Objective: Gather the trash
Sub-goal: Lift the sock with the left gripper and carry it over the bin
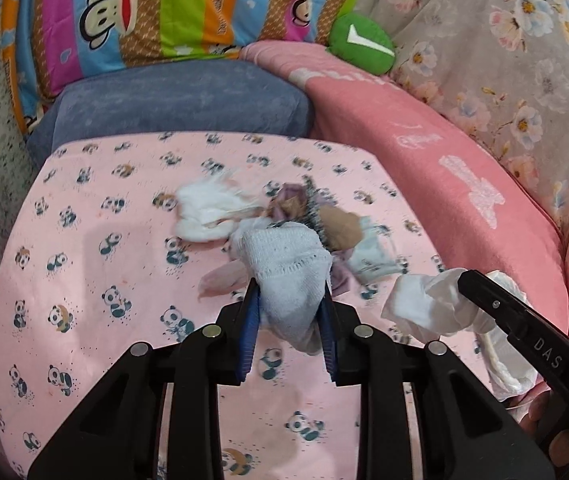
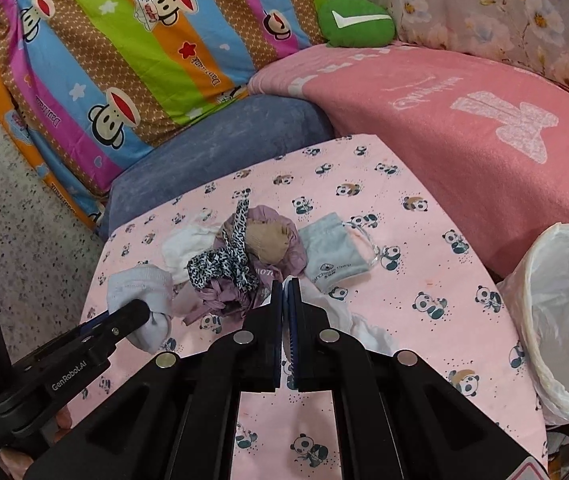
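Left gripper (image 1: 289, 312): its blue pads are clamped on a pale knitted sock (image 1: 284, 276), which stands up between the fingers and hangs a little below them.
Right gripper (image 2: 286, 312): the pads are pressed together; a white crumpled tissue (image 1: 424, 302) is pinched at its tip. This is clear in the left wrist view; in the right wrist view only white folds show beside the fingers.
Pile of small things: it lies on the pink panda cloth (image 1: 96, 280), just beyond both grippers, near the middle.
In the pile: a leopard-print strip (image 2: 224, 260), a lilac cloth (image 2: 280, 240) under it, and a beige stocking-like piece (image 2: 268, 240) on top of the lilac one.
White crumpled paper (image 1: 204, 216): on the far left side of the pile, touching it.
Grey drawstring pouch (image 2: 330, 256): lies flat just to the right of the pile, with its cord to the right.
Bin with white liner (image 2: 560, 312): stands at the right edge of the panda cloth, open at the top, well apart from the pile.
Behind the cloth: a blue-grey cushion (image 1: 180, 100) on the far left, a pink blanket (image 2: 464, 128) on the far right.
Farther back: a striped monkey-print pillow (image 2: 124, 52) and a green round cushion (image 2: 354, 20) with a white tick mark.
Person: fingers (image 1: 540, 416) show at the right edge below the right gripper.
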The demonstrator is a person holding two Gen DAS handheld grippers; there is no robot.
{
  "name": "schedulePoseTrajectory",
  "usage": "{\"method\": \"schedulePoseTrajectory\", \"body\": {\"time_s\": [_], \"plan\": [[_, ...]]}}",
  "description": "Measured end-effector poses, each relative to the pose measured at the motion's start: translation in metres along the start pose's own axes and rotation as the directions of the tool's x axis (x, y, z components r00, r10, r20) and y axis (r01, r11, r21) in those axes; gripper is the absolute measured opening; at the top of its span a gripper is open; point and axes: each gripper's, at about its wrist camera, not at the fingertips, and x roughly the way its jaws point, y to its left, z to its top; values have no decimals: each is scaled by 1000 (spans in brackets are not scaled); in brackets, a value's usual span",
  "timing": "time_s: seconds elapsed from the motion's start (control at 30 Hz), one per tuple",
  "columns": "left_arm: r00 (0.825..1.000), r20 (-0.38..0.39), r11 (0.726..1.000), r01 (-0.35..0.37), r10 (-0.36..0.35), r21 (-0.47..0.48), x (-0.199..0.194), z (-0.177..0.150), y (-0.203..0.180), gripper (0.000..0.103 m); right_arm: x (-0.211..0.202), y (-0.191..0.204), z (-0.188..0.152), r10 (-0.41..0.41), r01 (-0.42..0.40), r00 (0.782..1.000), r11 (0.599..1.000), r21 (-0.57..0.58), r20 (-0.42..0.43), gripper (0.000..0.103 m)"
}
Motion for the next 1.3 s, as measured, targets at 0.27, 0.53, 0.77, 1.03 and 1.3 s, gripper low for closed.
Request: {"method": "schedulePoseTrajectory", "body": {"time_s": [0.27, 0.53, 0.77, 1.03, 1.3], "plan": [[998, 41, 995, 43, -47, 90, -17, 6, -52, 26, -58, -19, 14, -1, -1, 995, 1000, 20, 102, 5], [993, 54, 975, 92, -105, 204, -23, 7, -116, 26, -108, -63, 23, -49, 37, 981, 997, 70, 185, 5], [987, 45, 946, 134, -153, 295, -22, 1, -174, 26, -144, -115, 27, -115, 88, 966, 988, 125, 231, 5], [981, 21, 912, 173, -194, 373, -18, -8, -228, 26, -170, -169, 24, -186, 144, 951, 973, 179, 248, 5], [976, -21, 878, 204, -217, 434, -8, -21, -272, 27, -183, -219, 13, -239, 179, 941, 953, 246, 239, 5]]}}
